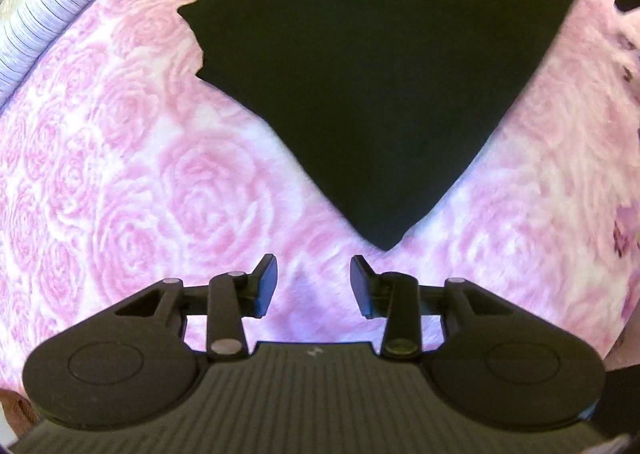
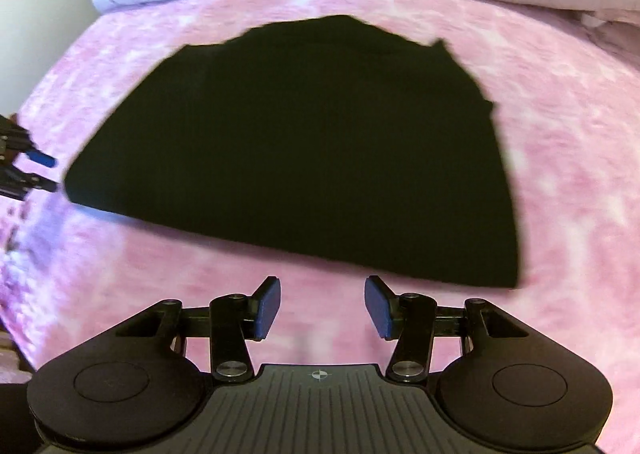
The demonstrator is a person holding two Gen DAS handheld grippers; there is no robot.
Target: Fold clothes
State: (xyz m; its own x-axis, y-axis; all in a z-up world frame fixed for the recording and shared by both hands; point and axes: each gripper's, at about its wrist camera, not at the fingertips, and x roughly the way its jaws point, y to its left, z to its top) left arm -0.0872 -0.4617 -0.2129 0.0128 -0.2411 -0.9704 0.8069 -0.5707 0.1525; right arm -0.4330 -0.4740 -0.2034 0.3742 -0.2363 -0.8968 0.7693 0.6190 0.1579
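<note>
Ahead of my left gripper (image 1: 313, 286), its fingers spread and empty, a black garment (image 1: 372, 86) lies flat on the pink rose blanket (image 1: 140, 174), one corner nearest. From the right view, my right gripper (image 2: 322, 306) is likewise spread and empty near the garment's straight edge; whether it lies half-folded or finished I cannot tell, so any grip should pinch corners squarely. No containers show.

no readable text, labels or numbers anywhere

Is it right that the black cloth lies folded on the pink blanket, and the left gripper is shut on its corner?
Not quite. The left gripper is open and apart from the black cloth, as the left wrist view shows. The cloth does lie folded on the pink blanket.
</note>
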